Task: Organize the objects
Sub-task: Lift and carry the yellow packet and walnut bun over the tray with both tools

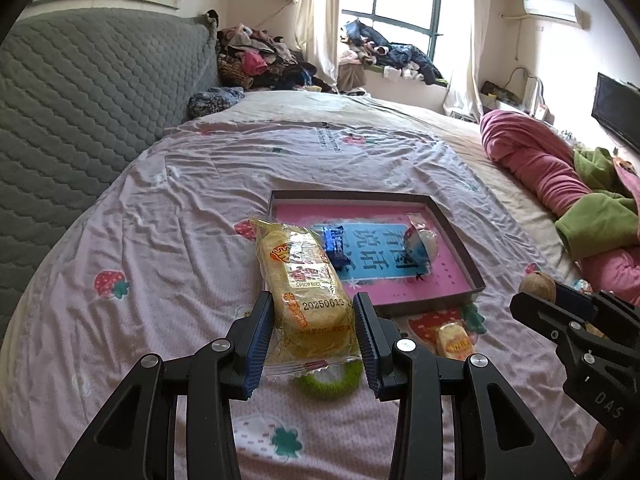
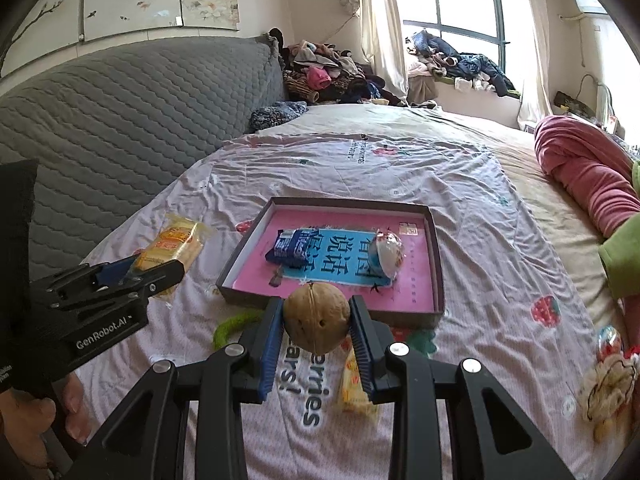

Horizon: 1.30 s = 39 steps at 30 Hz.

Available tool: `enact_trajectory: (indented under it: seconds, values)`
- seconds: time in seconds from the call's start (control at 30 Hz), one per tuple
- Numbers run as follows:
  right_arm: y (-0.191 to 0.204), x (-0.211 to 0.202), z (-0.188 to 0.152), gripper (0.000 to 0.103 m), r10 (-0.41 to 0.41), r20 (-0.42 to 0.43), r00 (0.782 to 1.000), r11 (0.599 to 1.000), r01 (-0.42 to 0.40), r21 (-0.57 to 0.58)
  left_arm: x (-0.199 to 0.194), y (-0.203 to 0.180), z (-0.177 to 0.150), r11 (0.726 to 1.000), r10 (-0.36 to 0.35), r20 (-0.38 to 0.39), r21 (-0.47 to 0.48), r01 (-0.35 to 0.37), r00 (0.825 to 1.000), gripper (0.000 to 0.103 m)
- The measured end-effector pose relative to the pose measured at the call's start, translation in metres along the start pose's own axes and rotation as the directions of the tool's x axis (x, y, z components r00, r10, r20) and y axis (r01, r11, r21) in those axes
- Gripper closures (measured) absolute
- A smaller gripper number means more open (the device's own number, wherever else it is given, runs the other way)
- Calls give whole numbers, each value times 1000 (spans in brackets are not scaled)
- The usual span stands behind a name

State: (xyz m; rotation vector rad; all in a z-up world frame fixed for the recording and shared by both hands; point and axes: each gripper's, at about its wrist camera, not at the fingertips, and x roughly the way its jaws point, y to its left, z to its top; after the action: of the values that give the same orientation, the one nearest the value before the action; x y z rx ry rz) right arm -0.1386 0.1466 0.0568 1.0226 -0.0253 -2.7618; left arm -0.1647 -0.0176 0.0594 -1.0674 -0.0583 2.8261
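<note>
A shallow box (image 1: 456,236) (image 2: 438,264) with a pink and blue printed floor lies on the bed. In it are a blue snack packet (image 1: 334,246) (image 2: 294,246) and a round white-wrapped sweet (image 1: 420,242) (image 2: 388,254). My left gripper (image 1: 314,330) (image 2: 132,276) is shut on a yellow rice cracker pack (image 1: 304,284) (image 2: 176,244), held above the sheet left of the box. My right gripper (image 2: 316,332) (image 1: 556,296) is shut on a brown walnut (image 2: 317,316) (image 1: 538,284), just in front of the box's near edge.
A green ring (image 1: 332,384) (image 2: 234,326) and a small yellow cracker pack (image 1: 454,340) (image 2: 354,388) lie on the strawberry sheet before the box. A fuzzy cream toy (image 2: 608,392) and a wrapped sweet (image 2: 608,342) lie right. Pink and green bedding (image 1: 560,184) is piled right; a grey headboard (image 1: 80,100) stands left.
</note>
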Motion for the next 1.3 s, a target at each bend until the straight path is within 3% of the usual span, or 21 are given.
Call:
enact_trajectory:
  seconds: [0.3, 1.3]
  values:
    - [-6, 20, 21, 70, 3, 9, 1000, 1000, -3, -13, 27, -5, 16, 1000, 6, -5, 8, -5, 1000, 61]
    - [-20, 39, 60, 70, 0, 56, 998, 999, 2, -43, 52, -8, 60, 1000, 11, 42, 21, -12, 999, 61]
